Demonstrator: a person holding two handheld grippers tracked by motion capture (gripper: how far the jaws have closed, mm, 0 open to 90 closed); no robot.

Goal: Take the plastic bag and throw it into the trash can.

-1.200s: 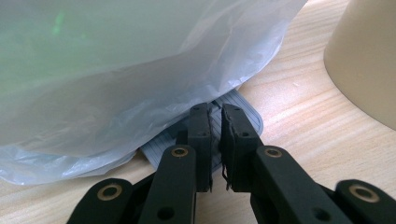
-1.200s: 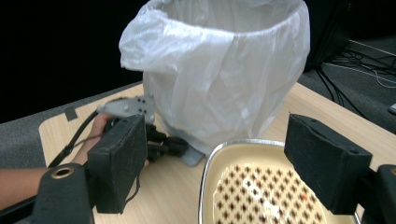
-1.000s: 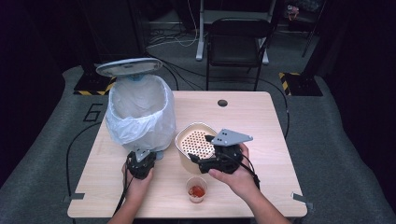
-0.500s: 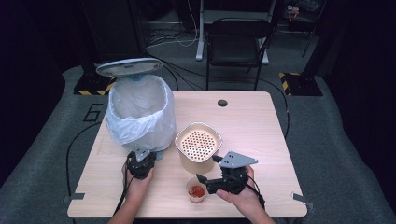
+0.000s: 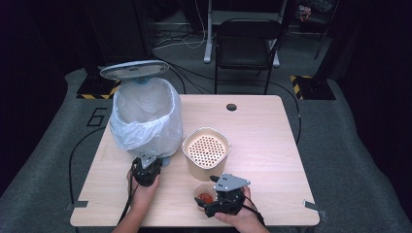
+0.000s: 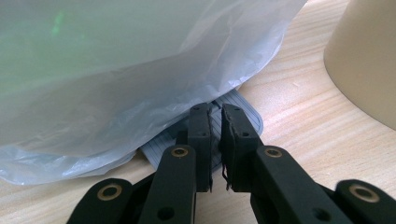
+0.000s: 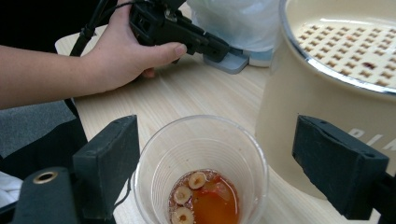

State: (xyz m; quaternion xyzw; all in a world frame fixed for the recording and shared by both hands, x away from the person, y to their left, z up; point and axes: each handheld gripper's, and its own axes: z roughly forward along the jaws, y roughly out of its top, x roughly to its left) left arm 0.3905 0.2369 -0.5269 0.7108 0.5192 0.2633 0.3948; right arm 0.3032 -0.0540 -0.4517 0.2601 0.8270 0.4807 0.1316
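Two grippers worked at the near edge of the tabletop [image 5: 272, 145]. The left gripper [image 5: 146, 171] sat towards the near left corner, at the foot of a bin lined with a white plastic bag [image 5: 145, 119] whose lid [image 5: 134, 69] stood raised above it. In the left gripper view its jaws were drawn nearly together, a thin gap between them, their tips resting over the grey ribbed pedal [image 6: 243, 109] that poked out from under the bag [image 6: 130, 65]; whether they pinched the pedal could not be told. The right gripper view showed the hand [image 7: 126, 51] wrapped around that gripper, its tip on the pedal [image 7: 229, 60].

The right gripper [image 5: 219, 204] was at the near edge, about midway along it, its jaws spread wide to either side of a clear plastic cup [image 5: 206, 195]. In the right gripper view the cup [image 7: 201, 163] stood upright between the two black pads [image 7: 109, 158], the left pad close beside its rim and the right one well clear of it. The cup held a little orange-red liquid with round pale slices [image 7: 196, 179] in it.

Just behind the cup, near the middle of the tabletop, stood a cream container [image 5: 206, 153] with a perforated insert [image 7: 355, 42] set inside its rim. The bin stood beside it, towards the left edge.
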